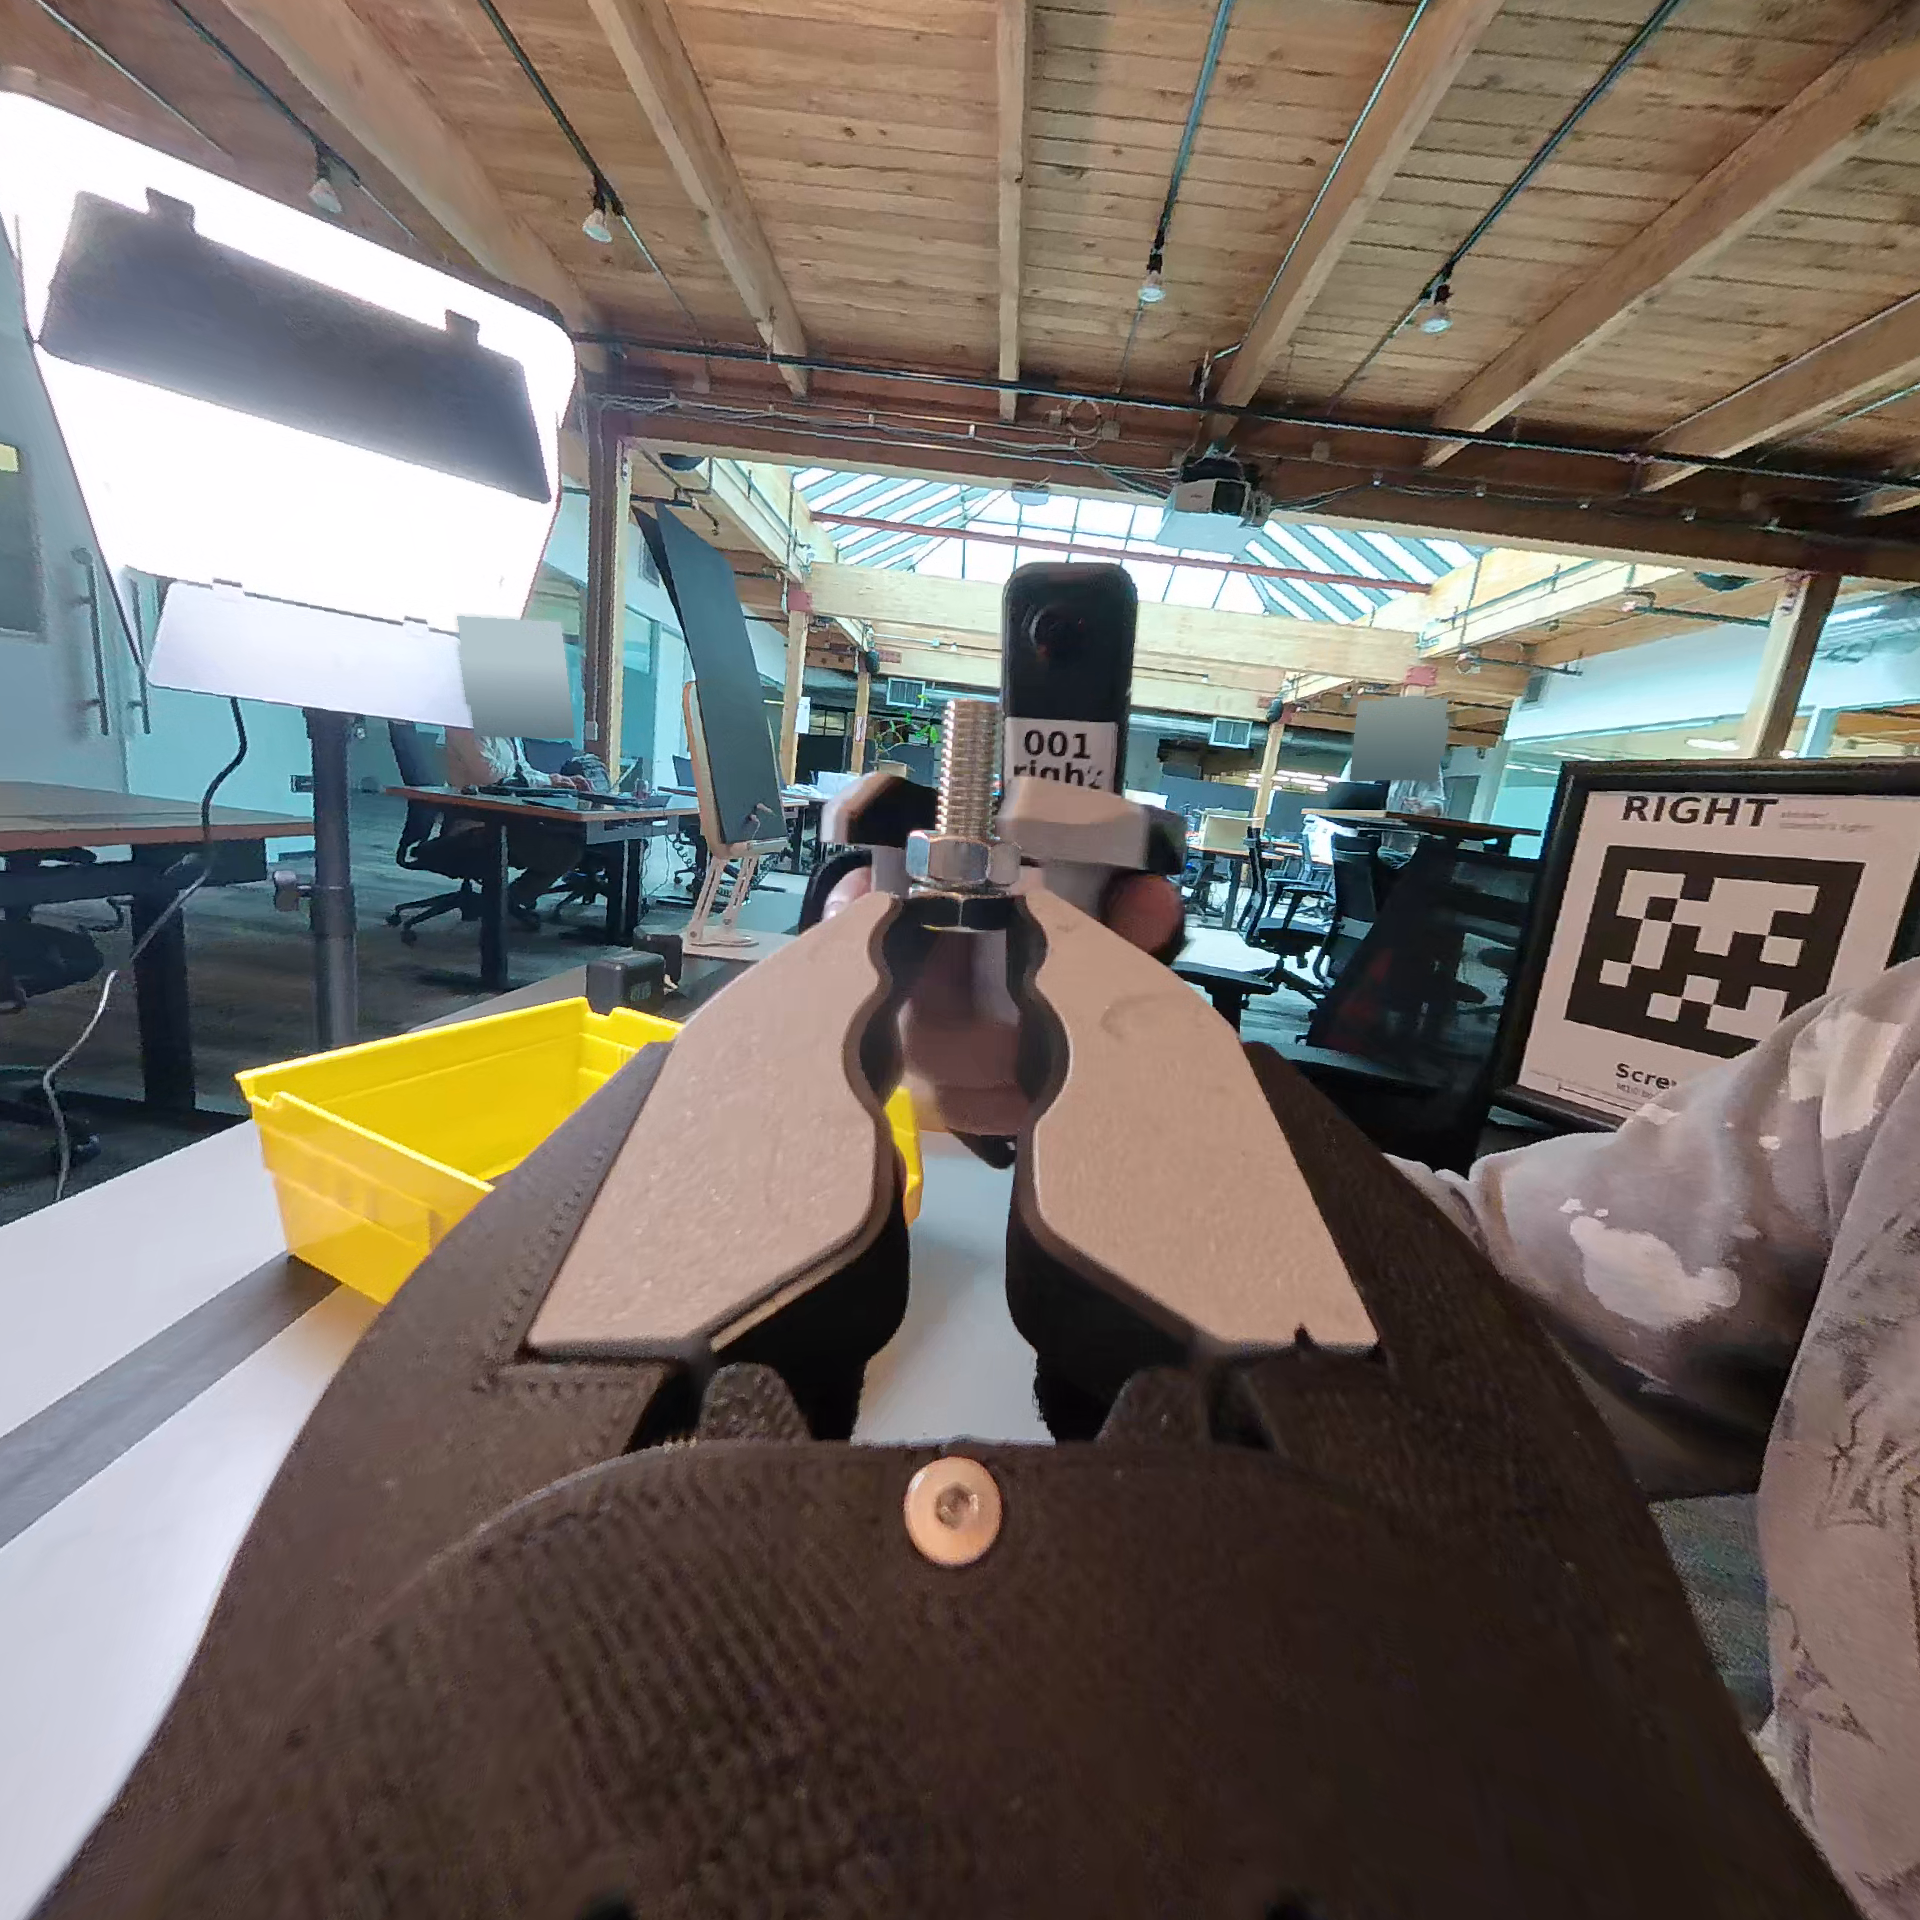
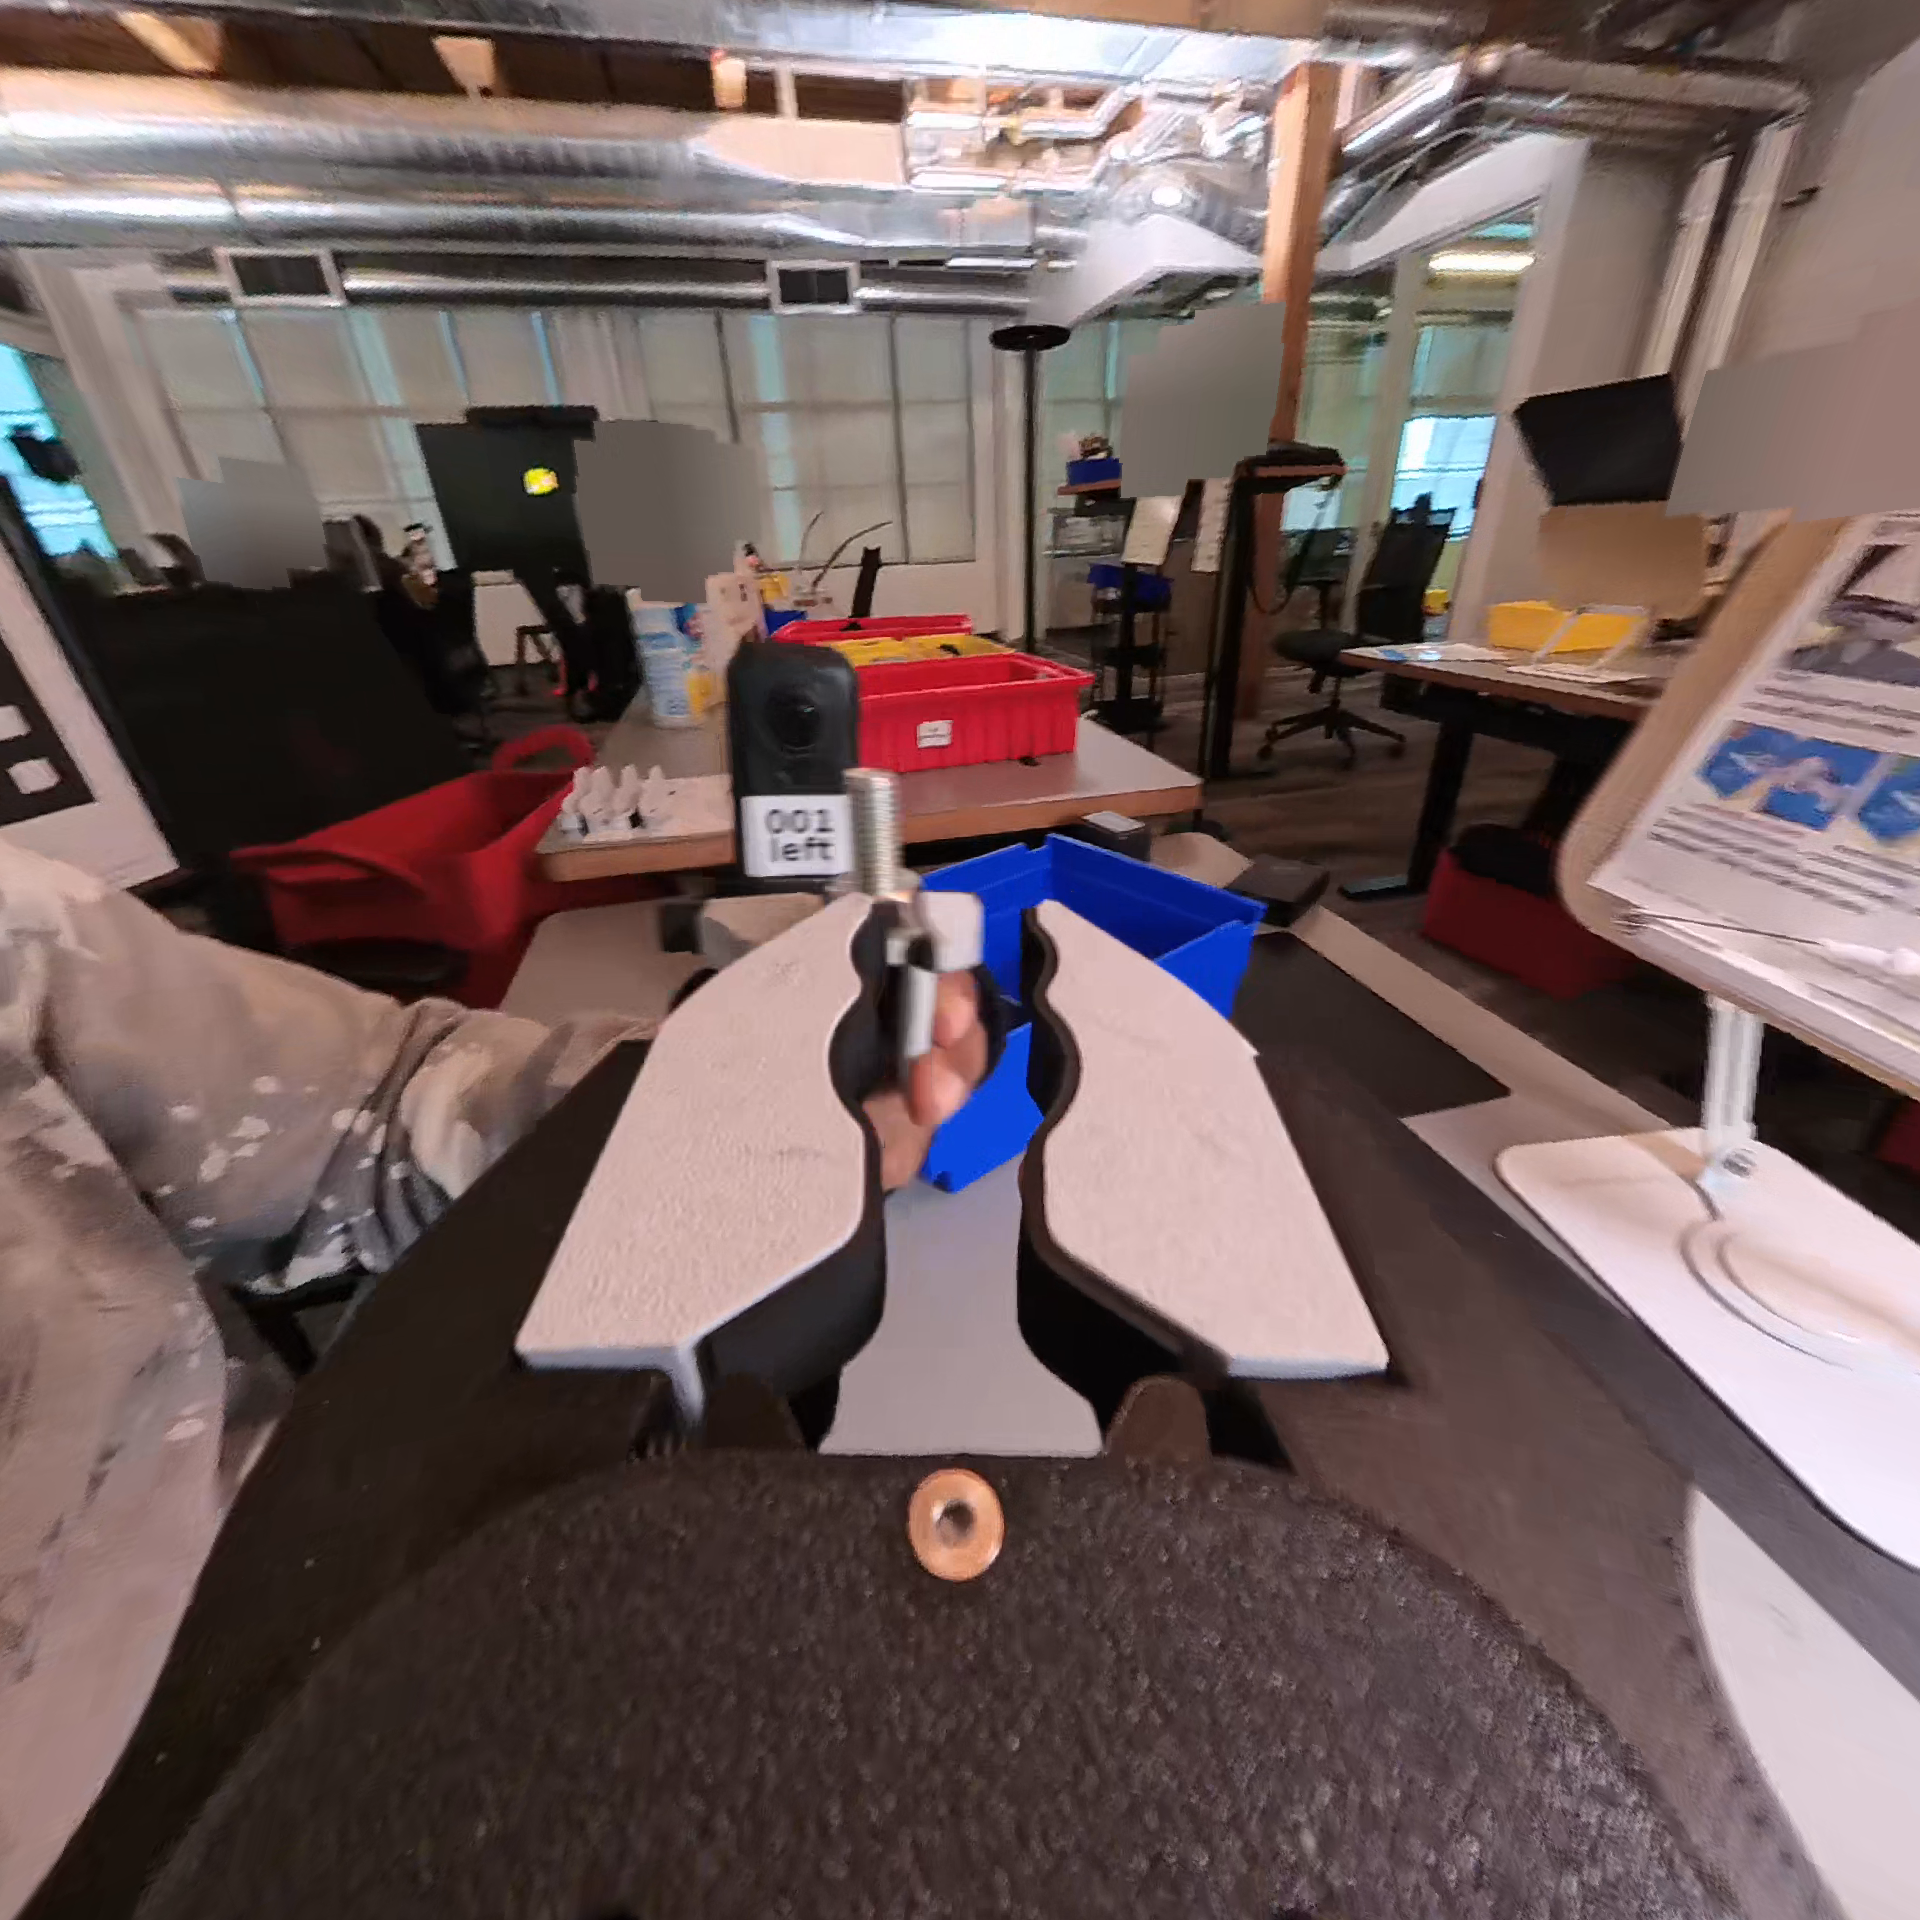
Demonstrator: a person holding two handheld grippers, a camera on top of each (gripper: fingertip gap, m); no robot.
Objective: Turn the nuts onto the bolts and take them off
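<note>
A silver bolt (image 1: 966, 774) stands upright, thread up, with a hex nut (image 1: 961, 858) low on its thread, just above the head. My left gripper (image 1: 961, 914) is shut on the bolt's head and holds it above the table. My right gripper (image 2: 951, 920) is open. In the left wrist view its fingers (image 1: 1081, 831) stand on either side of the bolt at about the nut's height; I cannot tell if they touch it. In the right wrist view the blurred bolt (image 2: 876, 831) sits at the left fingertip, with the left gripper end-on behind it.
A yellow bin (image 1: 416, 1122) stands on the white table (image 1: 125, 1299) at the left. A blue bin (image 2: 1122, 935) stands beyond my right gripper. A framed marker sign (image 1: 1704, 935) and a white stand holding a printed sheet (image 2: 1766, 831) are at the right. A sleeve (image 1: 1714, 1247) reaches in. The grippers are tip to tip, or close to it.
</note>
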